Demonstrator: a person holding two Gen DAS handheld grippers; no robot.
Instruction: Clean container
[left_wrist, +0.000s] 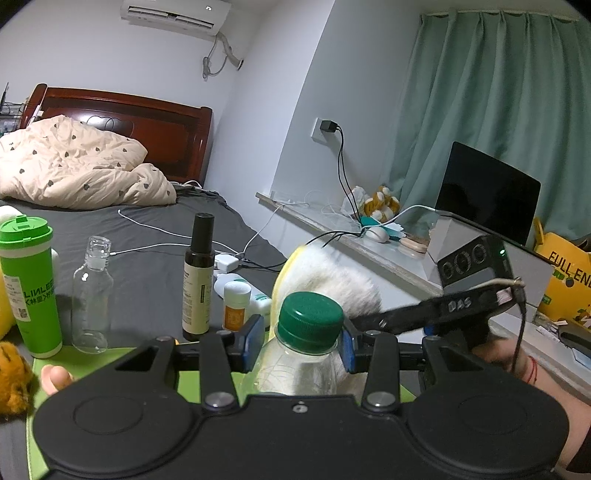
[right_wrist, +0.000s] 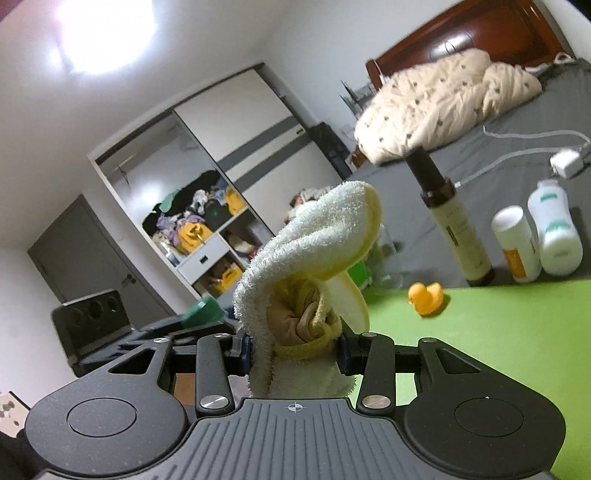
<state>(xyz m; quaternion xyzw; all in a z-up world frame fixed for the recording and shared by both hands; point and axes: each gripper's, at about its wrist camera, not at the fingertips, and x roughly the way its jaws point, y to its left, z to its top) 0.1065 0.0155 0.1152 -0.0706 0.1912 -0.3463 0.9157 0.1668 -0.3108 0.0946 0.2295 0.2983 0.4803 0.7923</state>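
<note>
Item: clear plastic bottle (left_wrist: 295, 365), green-capped, light and crushable.
Your left tongs (left_wrist: 303, 345) clamped its neck over the green mat (right_wrist: 498, 350); your right tongs (right_wrist: 295, 354) pinched the soft cloth (right_wrist: 317, 236).

Left wrist view: looks level along its fingers, close on a capped bottle (left_wrist: 299, 347); faces bed (left_wrist: 147, 236), window curtain (left_wrist: 491, 122), sill.
Right wrist view: tilted upward and rolled, close on a cloth (right_wrist: 314, 258); faces wardrobe (right_wrist: 207, 206), door, ceiling light.
Shared: cloth (left_wrist: 325, 273), brown bottle (left_wrist: 198, 277) (right_wrist: 454, 221), duvet (left_wrist: 77, 166) (right_wrist: 443, 99), green mat (right_wrist: 498, 350).
</note>
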